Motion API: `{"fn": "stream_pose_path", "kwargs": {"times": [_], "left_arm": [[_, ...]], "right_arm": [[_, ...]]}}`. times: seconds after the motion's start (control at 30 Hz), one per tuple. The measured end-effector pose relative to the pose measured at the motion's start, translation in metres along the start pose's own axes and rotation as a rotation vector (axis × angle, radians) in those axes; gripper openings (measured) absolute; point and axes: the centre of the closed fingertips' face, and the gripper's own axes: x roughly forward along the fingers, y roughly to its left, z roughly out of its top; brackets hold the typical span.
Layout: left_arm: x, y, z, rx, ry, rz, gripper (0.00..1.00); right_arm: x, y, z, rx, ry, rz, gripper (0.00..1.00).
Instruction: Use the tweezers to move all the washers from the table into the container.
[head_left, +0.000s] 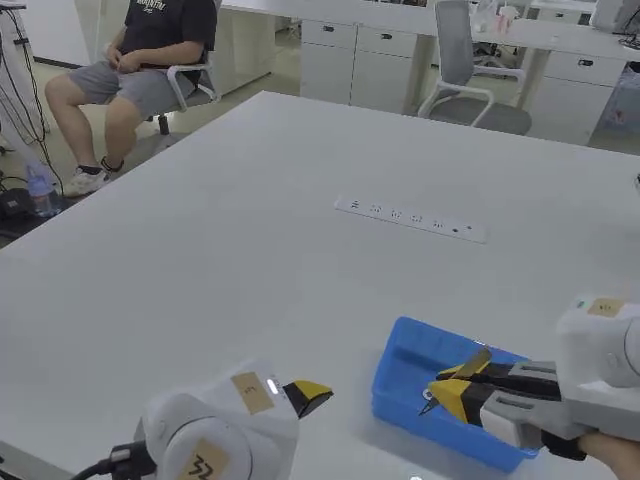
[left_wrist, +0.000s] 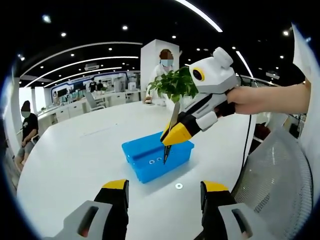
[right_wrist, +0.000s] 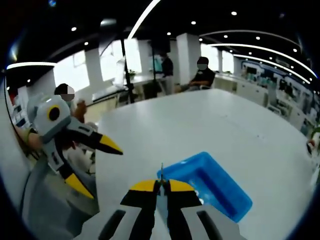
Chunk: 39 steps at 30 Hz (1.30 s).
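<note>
At the upper left of the head view a person (head_left: 140, 50) sits on a chair (head_left: 192, 78) beyond the white table (head_left: 200, 250). The left gripper (left_wrist: 165, 192) is at the lower left of that view. In its own view its two yellow-tipped jaws rise from the bottom edge, spread wide with nothing between them, so it is released. Just above the gap between those jaws one washer (left_wrist: 178, 186) lies flat on the table, outside the blue container (left_wrist: 135, 152) and just beside its near wall. Two more washers (left_wrist: 151, 161) lie on the container's floor. In the middle of the head view a white power strip (head_left: 410, 218) lies on the table, well apart from the container. A green plant (left_wrist: 175, 82) shows behind the container in the upper middle of the left gripper view.

At the lower right of the head view the right gripper (head_left: 445, 385) hangs over the container, its jaws clenched on the tweezers (left_wrist: 166, 152). In the left gripper view the tweezers point down into the container's opening, near the two washers. Whether their tip grips anything or touches the floor cannot be told. At the right of that view a hand (left_wrist: 245, 100) holds the right gripper. In the right gripper view its jaws are pressed together at the bottom middle with the thin tweezer tip between them, and the container lies to the right of the tip
</note>
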Motion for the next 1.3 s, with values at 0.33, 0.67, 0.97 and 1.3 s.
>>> {"fn": "stream_pose_path", "kwargs": {"times": [0.33,0.67,0.97,1.3], "left_arm": [[0.000,0.000,0.000,0.001,0.000,0.002,0.57],[0.000,0.000,-0.001,0.003,0.004,-0.002,0.57],[0.001,-0.002,-0.002,0.009,0.010,-0.009,0.57],[0.001,-0.002,-0.002,0.012,0.015,-0.012,0.57]], "right_arm": [[0.008,0.012,-0.022,0.027,0.063,0.045,0.04],[0.015,0.019,-0.047,0.061,0.133,0.086,0.04],[0.018,0.023,-0.052,0.069,0.154,0.093,0.04],[0.018,0.025,-0.059,0.038,0.187,0.095,0.05]]}}
